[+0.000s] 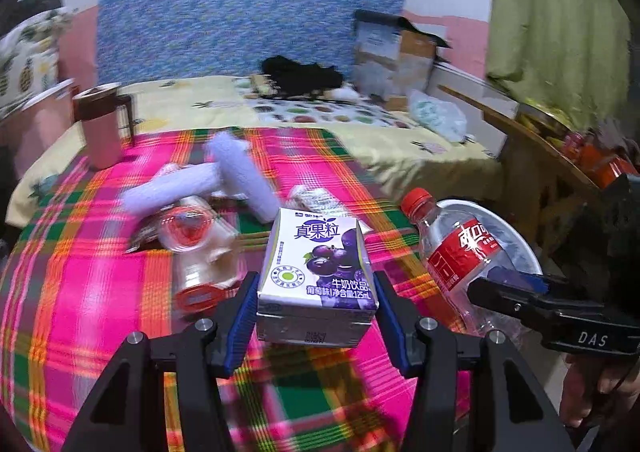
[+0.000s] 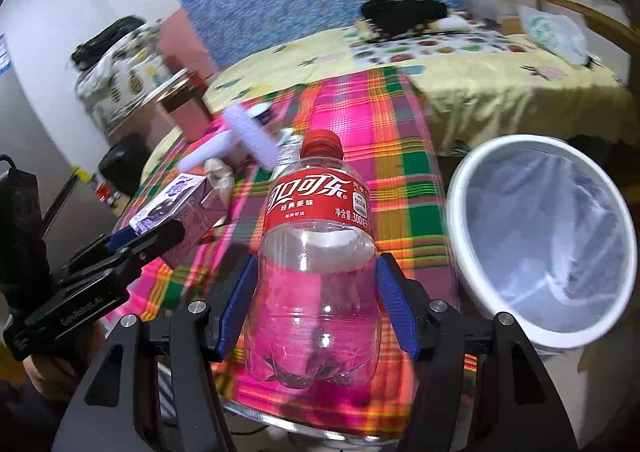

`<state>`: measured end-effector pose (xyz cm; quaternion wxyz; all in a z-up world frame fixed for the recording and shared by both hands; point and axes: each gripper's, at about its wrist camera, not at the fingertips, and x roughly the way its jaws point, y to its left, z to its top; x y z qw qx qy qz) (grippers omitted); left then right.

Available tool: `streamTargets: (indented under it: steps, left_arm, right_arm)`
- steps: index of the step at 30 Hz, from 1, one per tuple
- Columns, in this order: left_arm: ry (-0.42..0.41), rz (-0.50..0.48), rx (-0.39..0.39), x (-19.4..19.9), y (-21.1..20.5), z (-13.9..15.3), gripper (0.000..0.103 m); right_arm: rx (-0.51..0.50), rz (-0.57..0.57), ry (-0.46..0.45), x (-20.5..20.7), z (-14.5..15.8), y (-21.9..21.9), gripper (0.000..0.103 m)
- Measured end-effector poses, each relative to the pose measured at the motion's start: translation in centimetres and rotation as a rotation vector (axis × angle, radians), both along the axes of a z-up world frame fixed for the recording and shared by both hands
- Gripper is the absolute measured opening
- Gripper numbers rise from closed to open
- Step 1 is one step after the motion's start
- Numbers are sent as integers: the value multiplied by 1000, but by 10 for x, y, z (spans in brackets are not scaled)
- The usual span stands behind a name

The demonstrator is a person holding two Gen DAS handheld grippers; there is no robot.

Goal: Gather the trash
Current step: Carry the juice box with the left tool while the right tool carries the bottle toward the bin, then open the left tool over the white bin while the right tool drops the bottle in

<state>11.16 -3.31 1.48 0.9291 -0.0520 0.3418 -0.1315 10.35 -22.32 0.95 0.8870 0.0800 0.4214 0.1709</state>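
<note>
My left gripper (image 1: 316, 308) is shut on a purple-and-white milk drink carton (image 1: 316, 272) and holds it above the pink plaid cloth (image 1: 100, 292). My right gripper (image 2: 318, 300) is shut on an empty clear cola bottle (image 2: 316, 252) with a red label and cap, held upright above the cloth. The bottle also shows in the left wrist view (image 1: 456, 248), and the carton in the right wrist view (image 2: 172, 208). A white trash bin (image 2: 544, 236) lined with a clear bag stands open just right of the bottle, beside the table edge.
On the cloth lie clear plastic cups (image 1: 192, 236), two pale purple rolls (image 1: 240, 172) and a crumpled wrapper (image 1: 316, 198). A pink mug (image 1: 100, 124) stands at the far left. Behind is a bed with a yellow sheet (image 1: 400, 132); a wooden table (image 1: 560, 156) stands at right.
</note>
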Motion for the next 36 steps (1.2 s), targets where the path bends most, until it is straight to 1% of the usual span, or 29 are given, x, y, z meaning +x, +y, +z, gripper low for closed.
streamTargets:
  steps: [6,11,16,21,27,31,35,36]
  left_arm:
    - [-5,-121,-4,19,-52,0,55]
    - [-6,-214,-2,35,-97,-2,55]
    - [2,-312,2,49,-142,-10,55]
    - [35,-375,5,64,-176,-24,56]
    - [76,-427,12,75,-195,-40,56]
    - [93,-441,6,79,-199,-44,56]
    - [87,-443,-14,80,-198,-43,63]
    - [82,-440,-16,80,-197,-42,63]
  right_arm:
    - [-9,-124,3,-2,-1,-43,62]
    - [-23,-229,25,-4,-7,-78,62]
    - [-34,-293,55,-3,-13,-101,62]
    - [-39,-321,76,1,-19,-113,63]
    - [-45,-339,103,4,-25,-124,63]
    - [-32,-340,94,4,-24,-129,63]
    - [-20,-349,76,5,-22,-131,63]
    - [-20,-350,71,5,-22,-131,63]
